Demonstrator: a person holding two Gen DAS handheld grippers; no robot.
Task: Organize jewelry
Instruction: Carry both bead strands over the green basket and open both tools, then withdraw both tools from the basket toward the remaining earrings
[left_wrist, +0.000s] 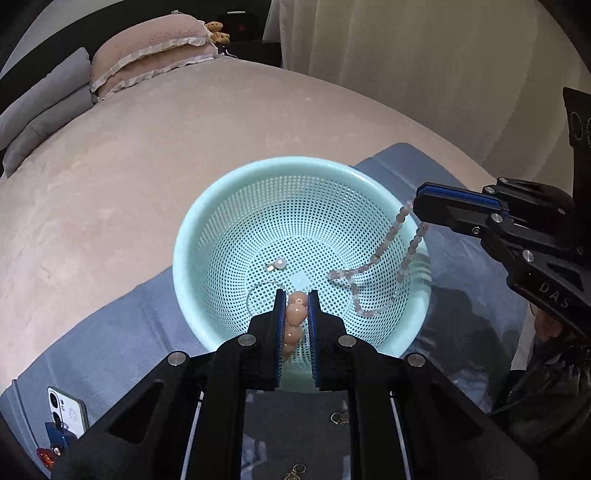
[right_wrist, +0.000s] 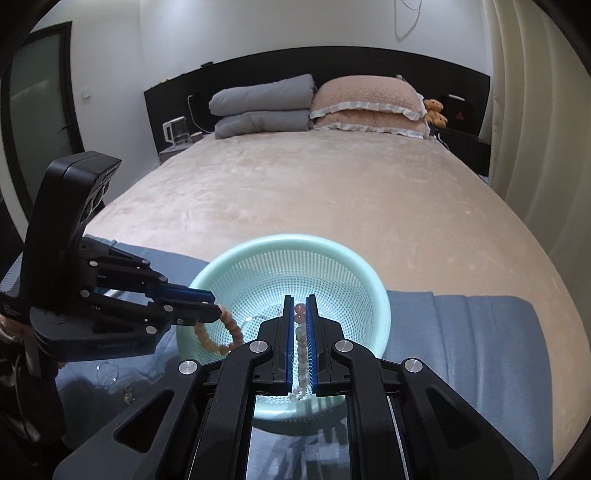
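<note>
Jewelry here is two bead strings plus small pieces, all around a pale mint-green perforated plastic basket (left_wrist: 301, 254) sitting on a blue-grey cloth (left_wrist: 122, 325) at the foot of a beige-blanketed bed (left_wrist: 184, 147). Left gripper (left_wrist: 296, 299), bottom centre of the left wrist view, is clenched on a bracelet of large peach-pink round beads (left_wrist: 296, 314); in the right wrist view that loop hangs from its tips at centre left, over the near rim. Right gripper (right_wrist: 299, 302) is clamped on a string of small translucent pinkish beads (right_wrist: 301, 343); in the left wrist view the strand drapes from the tips at right of frame down the inner wall, its tail apparently lying on the mesh floor. Already in the basket: a small white pearl piece (left_wrist: 279, 263), centre of the mesh, and a thin wire hoop (left_wrist: 258, 291) just left of the left fingers. A few small gold rings (left_wrist: 340, 418) sit on the glossy dark surface below the basket (not collected yet). Risks, my read: both strands end up in one tangle if let go together; the translucent string crosses the rim, so an early release could let it slide outside; small beads or the wire could snag in the holes; a low tip could nudge or tip the light basket on soft bedding.
</note>
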